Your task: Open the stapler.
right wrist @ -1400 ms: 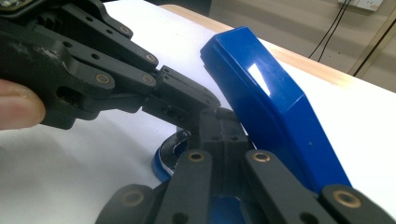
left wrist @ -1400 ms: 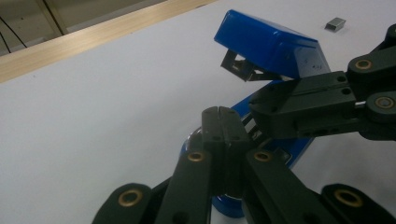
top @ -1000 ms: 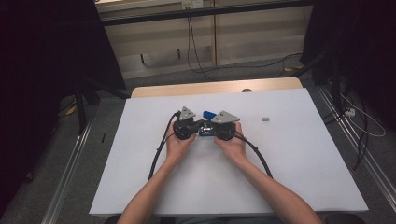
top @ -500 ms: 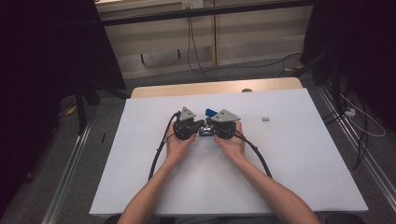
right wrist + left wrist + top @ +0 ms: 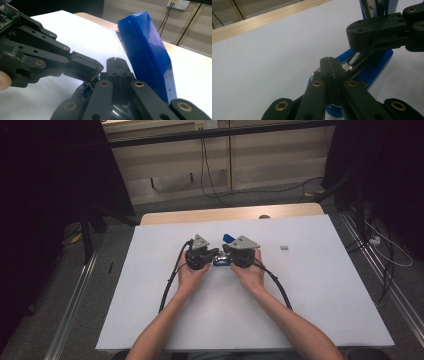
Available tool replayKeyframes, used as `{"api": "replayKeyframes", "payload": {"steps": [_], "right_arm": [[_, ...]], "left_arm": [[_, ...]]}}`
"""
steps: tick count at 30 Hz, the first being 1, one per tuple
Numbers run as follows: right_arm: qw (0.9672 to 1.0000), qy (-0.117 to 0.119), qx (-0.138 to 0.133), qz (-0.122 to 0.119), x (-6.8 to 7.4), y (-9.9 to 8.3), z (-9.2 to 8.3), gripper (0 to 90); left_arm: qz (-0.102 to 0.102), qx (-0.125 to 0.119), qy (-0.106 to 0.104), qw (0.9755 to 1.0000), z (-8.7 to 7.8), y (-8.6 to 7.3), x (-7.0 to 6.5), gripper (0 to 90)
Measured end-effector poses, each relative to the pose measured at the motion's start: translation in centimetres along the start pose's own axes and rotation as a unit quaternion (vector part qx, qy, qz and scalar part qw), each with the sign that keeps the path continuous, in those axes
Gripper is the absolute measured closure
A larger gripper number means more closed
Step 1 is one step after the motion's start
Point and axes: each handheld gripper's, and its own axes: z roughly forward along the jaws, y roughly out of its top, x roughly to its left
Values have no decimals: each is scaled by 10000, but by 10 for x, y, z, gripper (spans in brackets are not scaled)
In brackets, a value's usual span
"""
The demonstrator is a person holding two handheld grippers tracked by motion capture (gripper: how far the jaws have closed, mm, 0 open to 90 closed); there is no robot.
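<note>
Both hands hide most of the one blue stapler (image 5: 220, 261) at mid-bench (image 5: 310, 290). Two claws meet over it: left claw (image 5: 214, 253) closed, empty; right claw (image 5: 226, 254) closed, empty. One small grey piece (image 5: 284, 248) lies well apart, unclear.

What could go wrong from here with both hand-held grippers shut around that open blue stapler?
The blue stapler sits open, lid raised, between the left hand-held gripper and the right hand-held gripper, both shut.
1. The raised lid may snap down onto a tip.
2. The closed tips crowd together by the metal magazine, so one could knock the other.
3. A push could slide the stapler across the smooth white table.
</note>
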Motion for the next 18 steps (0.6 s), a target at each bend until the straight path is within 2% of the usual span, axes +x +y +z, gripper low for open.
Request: {"api": "replayKeyframes", "payload": {"steps": [11,18], "right_arm": [[9999,-118,-5,18,-1,1,-3,900],[9998,-210,-47,46,-7,4,-8,900]], "left_arm": [[9,-19,-21,10000,0,0,1,900],[5,-29,-12,10000,0,0,1,900]]}}
